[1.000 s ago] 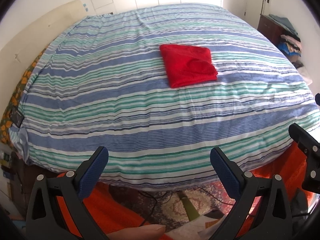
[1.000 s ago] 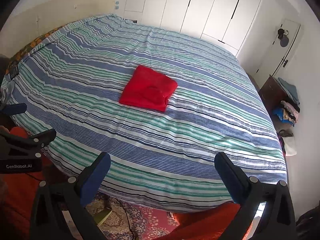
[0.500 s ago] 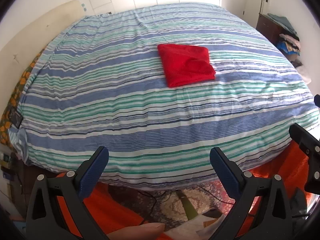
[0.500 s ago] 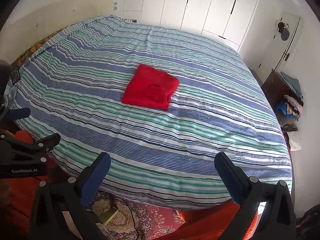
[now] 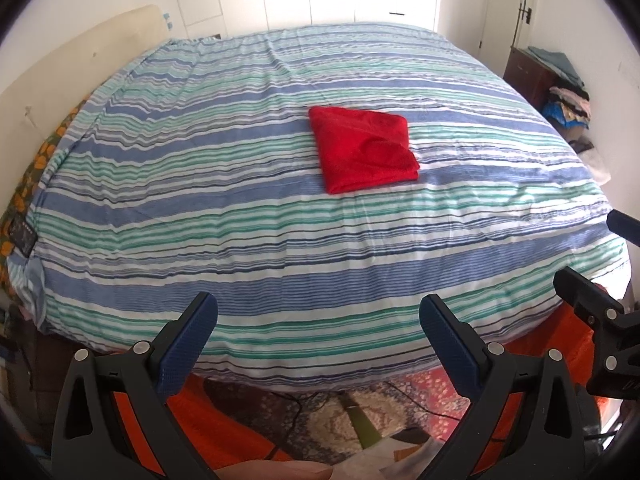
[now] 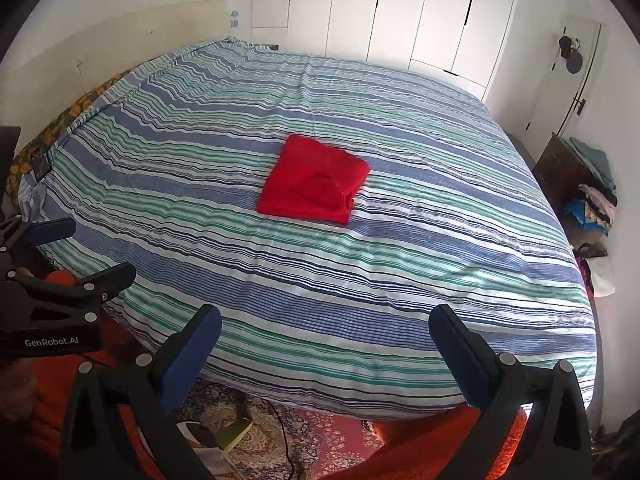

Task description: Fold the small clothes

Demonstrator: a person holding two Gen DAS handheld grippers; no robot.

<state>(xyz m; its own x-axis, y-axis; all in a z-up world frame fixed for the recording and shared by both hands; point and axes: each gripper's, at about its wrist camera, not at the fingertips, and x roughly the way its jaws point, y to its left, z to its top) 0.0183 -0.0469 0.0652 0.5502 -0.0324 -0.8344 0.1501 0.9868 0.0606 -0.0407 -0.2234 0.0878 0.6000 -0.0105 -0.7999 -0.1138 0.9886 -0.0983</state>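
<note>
Taking the bed with its blue, green and white striped cover as the landmark: nearest of all, below its foot edge, lie a patterned rug, a thin black cable trailing across it, and some papers or booklets on the floor, with orange fabric at either side. At the bottom edge of the left wrist view a fingertip shows. The left gripper hangs just off the foot of the bed, its blue-padded jaws spread wide with nothing between them; the right gripper sits beside it, likewise wide apart and empty. Both point level across the mattress, well short of the garment. On the side of the left gripper, seen from the right wrist camera, white lettering reads "GenRobot.AI". In the middle of the bed lies the red garment, folded into a rough square, flat on the cover, with bare cover all round it. On the left side of the bed a flowered orange cloth peeps out under the cover, against a pale headboard. Right of the bed stands a dark wooden cabinet piled with clothes. Beyond the far side are white wardrobe doors and a white door.
</note>
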